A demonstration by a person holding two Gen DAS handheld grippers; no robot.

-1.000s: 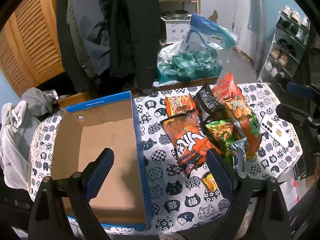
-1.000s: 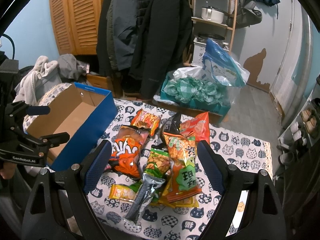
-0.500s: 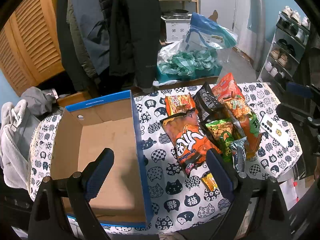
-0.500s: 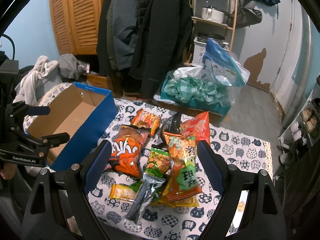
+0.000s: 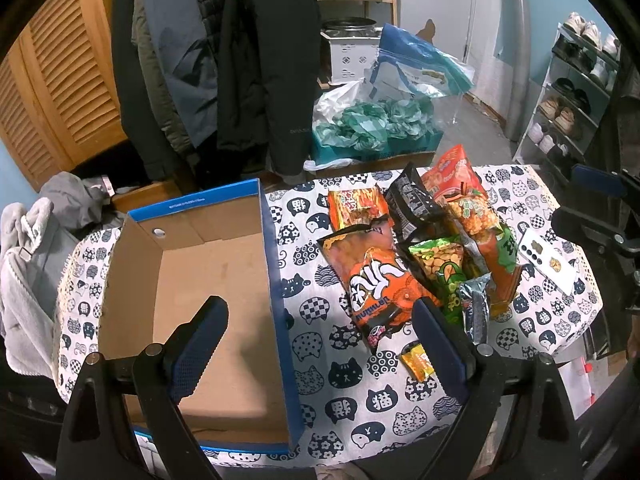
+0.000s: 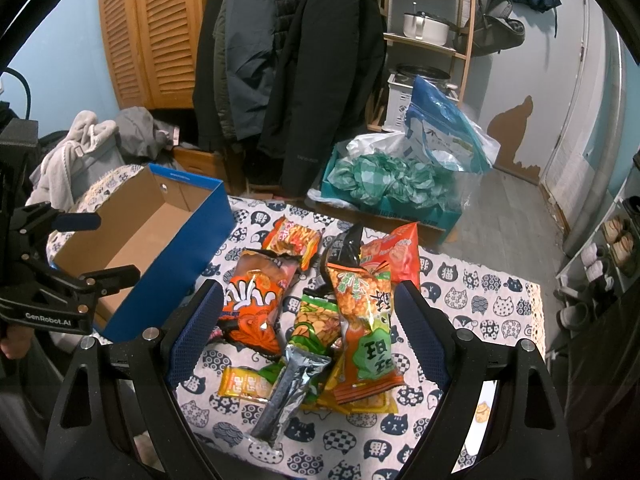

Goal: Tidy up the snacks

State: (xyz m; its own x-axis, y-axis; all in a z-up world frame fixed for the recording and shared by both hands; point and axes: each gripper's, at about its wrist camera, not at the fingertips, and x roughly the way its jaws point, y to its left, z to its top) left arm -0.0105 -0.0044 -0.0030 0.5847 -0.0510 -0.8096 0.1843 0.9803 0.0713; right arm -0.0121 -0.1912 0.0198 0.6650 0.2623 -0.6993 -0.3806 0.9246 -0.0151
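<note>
Open blue cardboard box (image 5: 276,280) with bare brown inside, empty, upright on the table's left part. Just right of it a loose overlapping pile of snack packets: big orange crinkled bag (image 6: 254,300), green peanut bag (image 6: 316,320), long orange-green pack (image 6: 364,320), black bag (image 5: 412,204), red bag (image 5: 452,172), silver foil stick (image 6: 288,388), small yellow bar (image 6: 244,386).

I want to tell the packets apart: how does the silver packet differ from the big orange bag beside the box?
The silver packet is narrow, long and plain foil; the orange bag is wide, with bold white lettering. The silver packet lies on top of other snacks at the near end of the pile; the orange bag lies on the pile's box side. Neither is held; both tongs are open.
</note>
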